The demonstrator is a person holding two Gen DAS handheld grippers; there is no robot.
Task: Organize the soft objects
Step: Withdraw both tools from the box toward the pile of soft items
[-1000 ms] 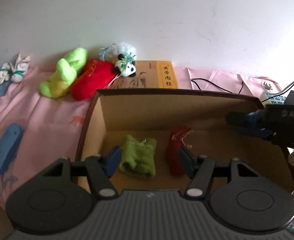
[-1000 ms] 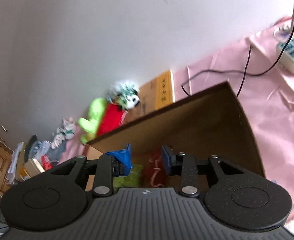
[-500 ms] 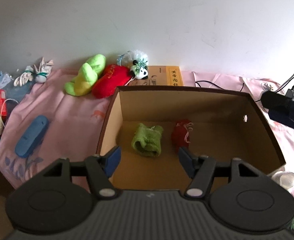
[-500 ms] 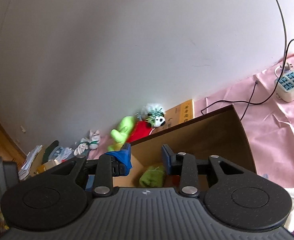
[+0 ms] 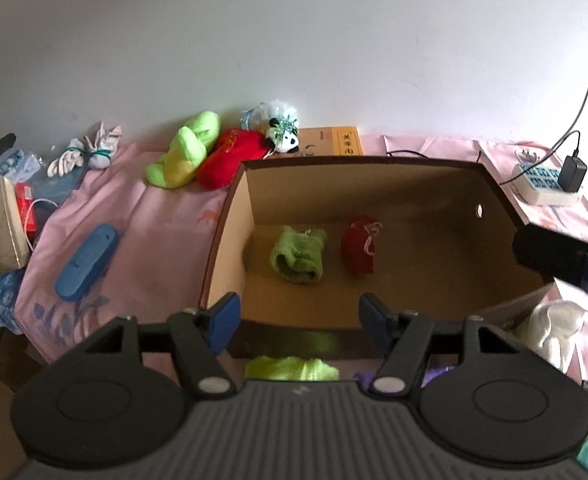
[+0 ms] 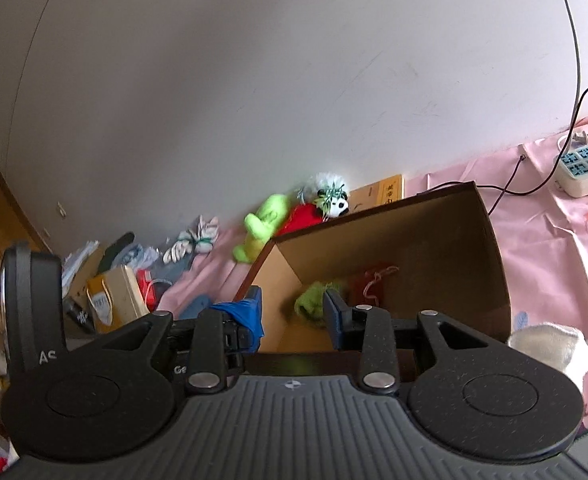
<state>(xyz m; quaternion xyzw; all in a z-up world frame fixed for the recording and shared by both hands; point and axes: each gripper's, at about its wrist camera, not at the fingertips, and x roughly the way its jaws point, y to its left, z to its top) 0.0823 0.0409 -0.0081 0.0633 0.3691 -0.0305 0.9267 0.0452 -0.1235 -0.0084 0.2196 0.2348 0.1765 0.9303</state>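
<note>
An open cardboard box (image 5: 229, 220) sits on a pink cloth. Inside lie a rolled green cloth (image 5: 298, 256) and a red pouch (image 5: 358, 250); both also show in the right wrist view, the green cloth (image 6: 312, 300) and the red pouch (image 6: 370, 284). My left gripper (image 5: 298, 318) is open and empty, above the box's near wall. My right gripper (image 6: 294, 318) is open and empty, near the box's front left corner. A lime green cloth (image 5: 291, 368) lies just below the left gripper. A white soft item (image 5: 550, 332) lies right of the box.
A green plush (image 5: 183, 152), red plush (image 5: 229, 156) and panda toy (image 5: 281, 136) lie by the wall behind the box, next to a yellow book (image 5: 334, 146). A blue case (image 5: 87, 262) lies left. A power strip (image 5: 546, 180) with cables is at right. Clutter crowds the far left.
Both grippers have pulled back and up from the box, so more of the box and the cloth around it shows. Both stayed open and empty. The objects in the box have not moved.
</note>
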